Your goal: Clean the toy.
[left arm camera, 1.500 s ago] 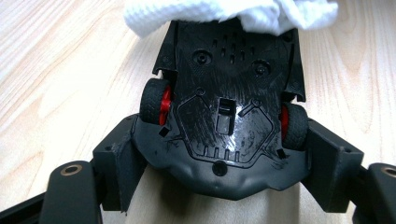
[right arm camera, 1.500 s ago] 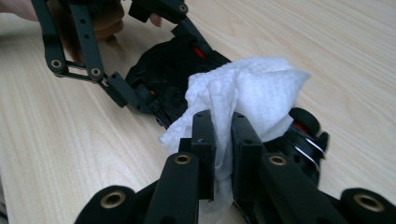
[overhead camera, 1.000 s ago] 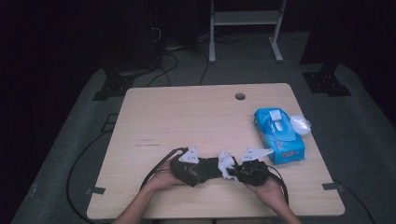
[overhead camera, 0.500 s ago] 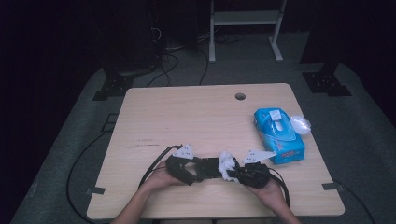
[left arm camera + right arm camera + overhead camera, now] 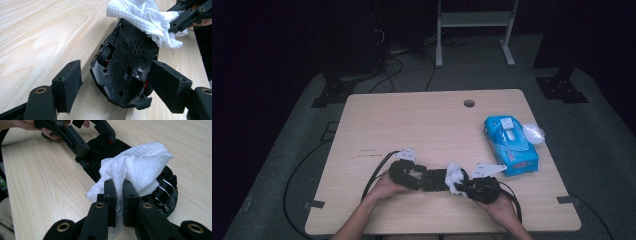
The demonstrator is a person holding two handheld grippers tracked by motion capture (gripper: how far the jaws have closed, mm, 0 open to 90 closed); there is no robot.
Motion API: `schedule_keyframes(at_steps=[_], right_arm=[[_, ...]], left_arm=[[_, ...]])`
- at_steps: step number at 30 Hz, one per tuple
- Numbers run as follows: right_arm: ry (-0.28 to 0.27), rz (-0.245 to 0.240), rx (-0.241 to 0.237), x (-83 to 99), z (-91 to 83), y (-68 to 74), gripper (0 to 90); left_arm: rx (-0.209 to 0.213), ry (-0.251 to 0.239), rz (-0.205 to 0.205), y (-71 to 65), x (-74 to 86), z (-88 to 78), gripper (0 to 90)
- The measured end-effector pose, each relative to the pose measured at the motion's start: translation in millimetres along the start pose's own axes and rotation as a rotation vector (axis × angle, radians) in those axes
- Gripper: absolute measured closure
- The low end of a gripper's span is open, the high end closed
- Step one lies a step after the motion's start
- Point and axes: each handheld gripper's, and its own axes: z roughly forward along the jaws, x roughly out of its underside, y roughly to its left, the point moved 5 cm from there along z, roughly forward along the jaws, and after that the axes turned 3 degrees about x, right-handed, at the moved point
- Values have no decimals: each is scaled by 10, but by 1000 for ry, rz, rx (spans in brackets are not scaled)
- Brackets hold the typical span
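A black toy car [image 5: 130,67] lies upside down on the wooden table [image 5: 437,125], near the front edge. My left gripper [image 5: 115,75] straddles one end of the car. Its jaws have just been closing; one pad is against the car's side and the other pad [image 5: 71,82] stands clear of it. My right gripper [image 5: 119,190] is shut on a crumpled white wipe [image 5: 140,162], which rests on the car's [image 5: 105,147] other end. In the high view, the car [image 5: 434,180] sits between the left gripper [image 5: 422,179] and the right gripper [image 5: 460,183], with the wipe [image 5: 454,176] on it.
A blue pack of wipes [image 5: 511,145] lies at the table's right side with a clear lid piece [image 5: 533,133] beside it. A cable hole [image 5: 469,103] sits near the far edge. Cables trail from both grippers off the front. Dark floor and stand legs surround the table.
The left gripper has shifted slightly to the left and away along the car. The right gripper and the wipe have stayed put.
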Motion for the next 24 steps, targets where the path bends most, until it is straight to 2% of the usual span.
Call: schedule_keyframes(at_steps=[5,7,13,15,22,24], right_arm=[[-12,-5,0,20,-9,13,838],[-13,-7,-2,26,-13,18,839],[-18,-27,10,34,-14,35,840],[-20,-31,12,37,-15,38,841],[-27,-40,21,42,-14,47,841],[-28,-43,22,44,-15,52,841]], left_arm=[[2,12,-22,9,3,21,297],[15,22,-26,20,1,27,298],[46,8,-66,19,-18,79,309],[60,28,-70,9,-3,104,319],[46,26,-60,-6,-7,108,319],[34,28,-41,-21,-10,103,319]])
